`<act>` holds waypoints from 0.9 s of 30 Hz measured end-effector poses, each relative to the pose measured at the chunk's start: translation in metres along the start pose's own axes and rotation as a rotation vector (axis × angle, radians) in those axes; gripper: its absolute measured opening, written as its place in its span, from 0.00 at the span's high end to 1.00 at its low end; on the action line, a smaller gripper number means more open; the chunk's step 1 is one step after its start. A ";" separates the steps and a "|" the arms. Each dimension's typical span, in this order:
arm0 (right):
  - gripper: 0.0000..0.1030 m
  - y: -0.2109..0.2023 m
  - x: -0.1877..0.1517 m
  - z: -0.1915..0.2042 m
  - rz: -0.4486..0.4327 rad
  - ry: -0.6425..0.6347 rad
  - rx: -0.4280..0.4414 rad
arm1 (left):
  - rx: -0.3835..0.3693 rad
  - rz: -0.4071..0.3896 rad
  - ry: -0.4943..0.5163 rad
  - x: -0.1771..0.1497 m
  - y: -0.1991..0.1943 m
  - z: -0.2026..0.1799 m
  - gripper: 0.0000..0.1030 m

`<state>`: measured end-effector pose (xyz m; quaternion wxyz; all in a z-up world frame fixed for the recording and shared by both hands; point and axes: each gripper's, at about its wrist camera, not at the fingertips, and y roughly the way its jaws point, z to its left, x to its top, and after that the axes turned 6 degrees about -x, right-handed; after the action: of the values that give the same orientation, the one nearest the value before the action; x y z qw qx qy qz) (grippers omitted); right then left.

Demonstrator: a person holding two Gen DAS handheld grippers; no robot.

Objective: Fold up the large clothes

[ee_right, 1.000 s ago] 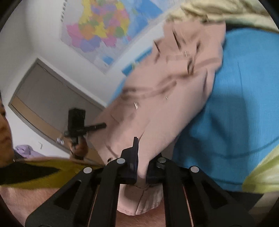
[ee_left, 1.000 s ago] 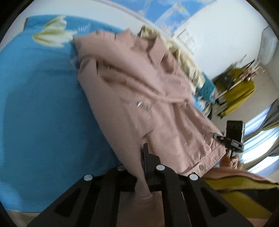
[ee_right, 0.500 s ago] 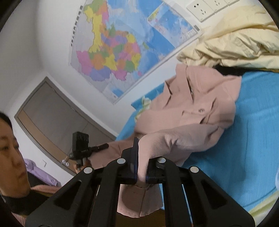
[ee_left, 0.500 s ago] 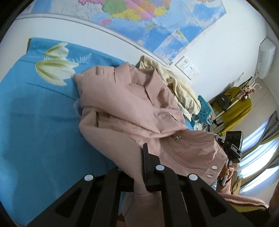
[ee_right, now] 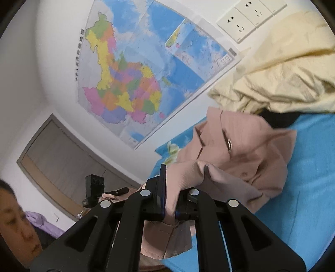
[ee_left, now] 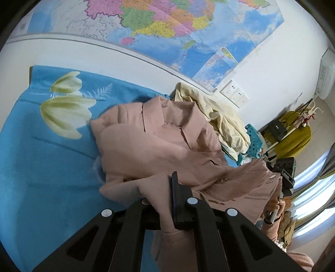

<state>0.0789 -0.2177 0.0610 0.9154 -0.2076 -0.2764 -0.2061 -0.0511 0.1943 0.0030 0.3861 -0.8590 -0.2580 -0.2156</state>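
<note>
left jaws: left gripper clamped tight on a fold of the pink jacket; near finger buried under the cloth, only the far finger's blade shows.
right jaws: right gripper also pinched closed on a bunched hem of the pink jacket; contact point hidden by fabric, cloth hangs out below the jaws.
jacket: lifted at both gripped ends, hem side doubled back toward the collar; collar end rests on the bed. Lower edge with snaps visible in the left wrist view, partly cut off behind the gripper body.
bed: blue sheet with a pale flower print; near edge out of frame.
behind jacket: cream bedding pile just beyond the collar, against the wall; a dark item under it, can't identify.
wall: map, sockets.
other gripper seen: right one at the far end of the hem in the left wrist view, jaws not resolvable there.
person: partly in frame at the right wrist view's lower left, cut off by the lens edge.
blur: jacket edges smeared in both views.
</note>
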 end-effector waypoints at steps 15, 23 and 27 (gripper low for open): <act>0.94 0.053 0.072 -0.018 0.008 0.055 -0.092 | 0.091 0.051 -0.029 0.089 0.049 0.020 0.97; 0.94 0.080 0.092 -0.045 0.037 0.120 -0.161 | 0.137 0.096 -0.059 0.118 0.081 0.043 0.97; 0.94 0.089 0.099 -0.060 0.043 0.154 -0.195 | 0.170 0.122 -0.078 0.129 0.098 0.059 0.97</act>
<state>0.2234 -0.1997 0.0503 0.9135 -0.2852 -0.1795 -0.2279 0.1182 0.2200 -0.0132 0.4594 -0.8451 -0.2373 -0.1356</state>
